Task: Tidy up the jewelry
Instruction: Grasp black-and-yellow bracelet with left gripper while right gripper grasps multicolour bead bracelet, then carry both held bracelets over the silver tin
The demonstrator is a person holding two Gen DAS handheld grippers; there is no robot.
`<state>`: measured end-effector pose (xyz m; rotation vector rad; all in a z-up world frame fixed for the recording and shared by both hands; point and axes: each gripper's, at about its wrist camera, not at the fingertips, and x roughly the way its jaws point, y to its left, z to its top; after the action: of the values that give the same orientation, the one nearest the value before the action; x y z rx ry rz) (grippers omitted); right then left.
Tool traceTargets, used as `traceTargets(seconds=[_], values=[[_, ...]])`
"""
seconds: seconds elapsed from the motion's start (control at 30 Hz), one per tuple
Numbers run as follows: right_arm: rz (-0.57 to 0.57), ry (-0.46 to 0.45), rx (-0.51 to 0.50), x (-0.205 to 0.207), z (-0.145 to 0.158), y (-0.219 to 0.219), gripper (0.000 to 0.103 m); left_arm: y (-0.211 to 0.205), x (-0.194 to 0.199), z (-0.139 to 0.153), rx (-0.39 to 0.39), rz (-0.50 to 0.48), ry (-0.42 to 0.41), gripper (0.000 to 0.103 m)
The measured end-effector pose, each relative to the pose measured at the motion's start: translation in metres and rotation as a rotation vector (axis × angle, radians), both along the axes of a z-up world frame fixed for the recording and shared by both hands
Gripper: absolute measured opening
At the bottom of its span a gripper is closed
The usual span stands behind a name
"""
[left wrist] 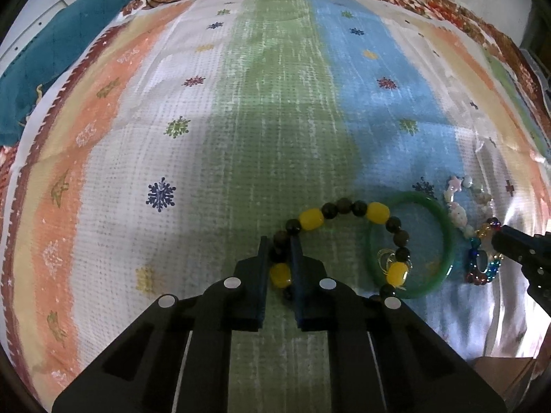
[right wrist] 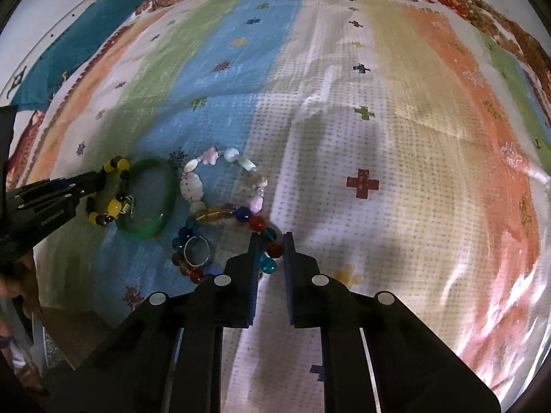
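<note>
While both grippers point down at the striped cloth (left wrist: pixel 275 110), the scene reads left to right as follows.

Far left: a teal cushion (left wrist: pixel 51 55) lies beyond the cloth's edge.

Left gripper (left wrist: pixel 279 241): its fingers are pinched on the near-left side of the yellow-and-dark bead bracelet (left wrist: pixel 344 211), with a dark bead and a yellow bead caught between the pads.

Yellow-and-dark bead bracelet: it lies on the green stripe, and its right side overlaps the green bangle (left wrist: pixel 411 244); a small metal charm (left wrist: pixel 387 258) sits on that overlapping part.

Green bangle: flat on the blue stripe, just left of the other two bracelets.

Pale shell bracelet (right wrist: pixel 224 179): beside the bangle, on the far side of the group, touching the coloured glass bead bracelet (right wrist: pixel 220 216).

Silver ring (right wrist: pixel 196 249): it lies inside the loop of the coloured glass bead bracelet.

Right gripper (right wrist: pixel 271 237): its fingers are closed on the right side of the coloured glass bead bracelet, with red and teal beads between the pads.

Right of the jewelry: white, tan and orange stripes of the cloth, with a dark red cross motif (right wrist: pixel 362 183).
</note>
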<state>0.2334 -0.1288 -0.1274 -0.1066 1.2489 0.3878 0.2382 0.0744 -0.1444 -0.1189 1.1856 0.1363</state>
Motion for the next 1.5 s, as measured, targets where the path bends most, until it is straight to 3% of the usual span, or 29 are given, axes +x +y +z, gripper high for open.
traceTargets(seconds=[0.33,0.67,1.5], values=[[0.006,-0.020,0.006,-0.009,0.014,-0.008,0.010,0.001,-0.013,0.018,-0.033,0.002,-0.029,0.010],[0.024,-0.046,0.025,-0.023,0.036,-0.004,0.010,-0.013,-0.029,0.064,-0.083,-0.026,-0.113,0.009],[0.049,-0.145,0.052,-0.054,0.087,0.002,0.010,-0.039,-0.061,0.106,-0.062,-0.071,-0.180,0.009]])
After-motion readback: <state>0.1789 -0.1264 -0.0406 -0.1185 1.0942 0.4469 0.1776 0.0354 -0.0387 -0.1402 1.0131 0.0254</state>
